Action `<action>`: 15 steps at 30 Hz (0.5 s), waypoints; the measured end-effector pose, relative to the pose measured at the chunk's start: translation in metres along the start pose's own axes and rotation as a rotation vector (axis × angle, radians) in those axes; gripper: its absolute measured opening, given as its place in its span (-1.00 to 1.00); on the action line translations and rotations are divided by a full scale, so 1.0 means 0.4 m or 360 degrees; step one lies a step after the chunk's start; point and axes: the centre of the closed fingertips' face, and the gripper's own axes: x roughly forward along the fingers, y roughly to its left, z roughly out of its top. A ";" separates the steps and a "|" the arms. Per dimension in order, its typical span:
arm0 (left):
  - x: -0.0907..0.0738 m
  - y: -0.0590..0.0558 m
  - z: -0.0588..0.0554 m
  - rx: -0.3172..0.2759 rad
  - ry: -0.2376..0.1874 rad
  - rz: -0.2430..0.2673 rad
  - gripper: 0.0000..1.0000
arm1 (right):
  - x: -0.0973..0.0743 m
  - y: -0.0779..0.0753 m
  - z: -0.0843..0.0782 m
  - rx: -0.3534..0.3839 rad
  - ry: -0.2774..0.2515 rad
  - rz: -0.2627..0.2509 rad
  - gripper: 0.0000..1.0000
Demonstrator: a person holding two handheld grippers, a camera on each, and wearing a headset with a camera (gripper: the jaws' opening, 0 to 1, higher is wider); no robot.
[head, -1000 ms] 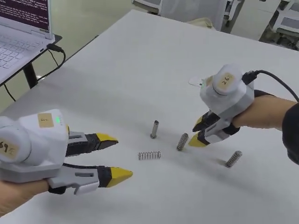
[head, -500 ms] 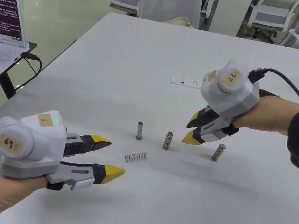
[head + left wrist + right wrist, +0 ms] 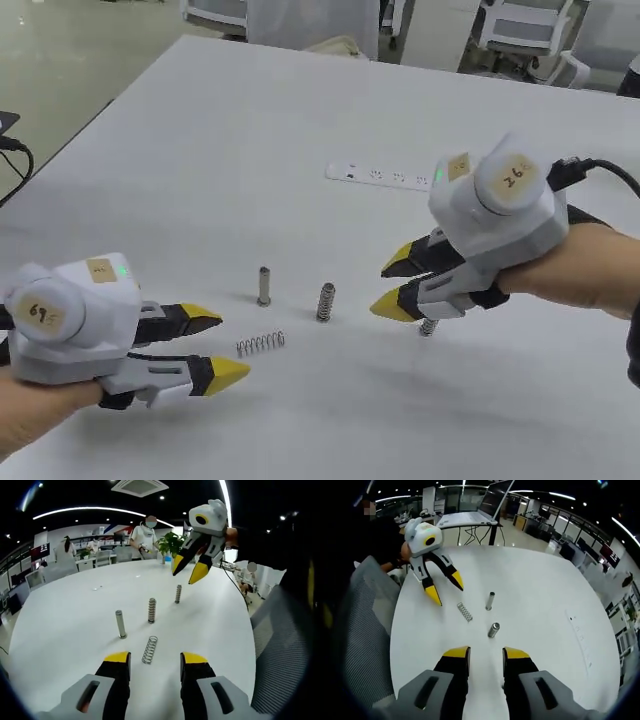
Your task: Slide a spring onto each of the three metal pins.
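A bare metal pin [image 3: 264, 286] stands upright on the white table [image 3: 230, 150]. To its right stands a pin wearing a spring [image 3: 325, 301]. A second sprung pin [image 3: 428, 326] is partly hidden under my right gripper [image 3: 390, 285], which hovers open and empty. One loose spring [image 3: 260, 344] lies flat just ahead of my open left gripper [image 3: 215, 343]. From the left gripper [image 3: 155, 658] I see the loose spring [image 3: 149, 649] between the jaw tips, the bare pin [image 3: 120, 624] and both sprung pins [image 3: 151, 610]. From the right gripper [image 3: 486, 653] a sprung pin [image 3: 493, 629] sits just ahead.
A white power strip [image 3: 385, 176] lies farther back on the table. The right gripper's black cable [image 3: 600, 170] trails off right. Office chairs stand beyond the far edge. A laptop [image 3: 470, 517] sits on a side stand.
The head camera has swung right, shifting everything left. My right gripper has drifted over the right-hand sprung pin. My left gripper has edged closer to the loose spring.
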 end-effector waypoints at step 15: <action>0.053 0.020 -0.029 0.0008 0.0067 -0.0020 -0.44 | -0.040 0.056 -0.006 0.0099 -0.0125 -0.0037 -0.52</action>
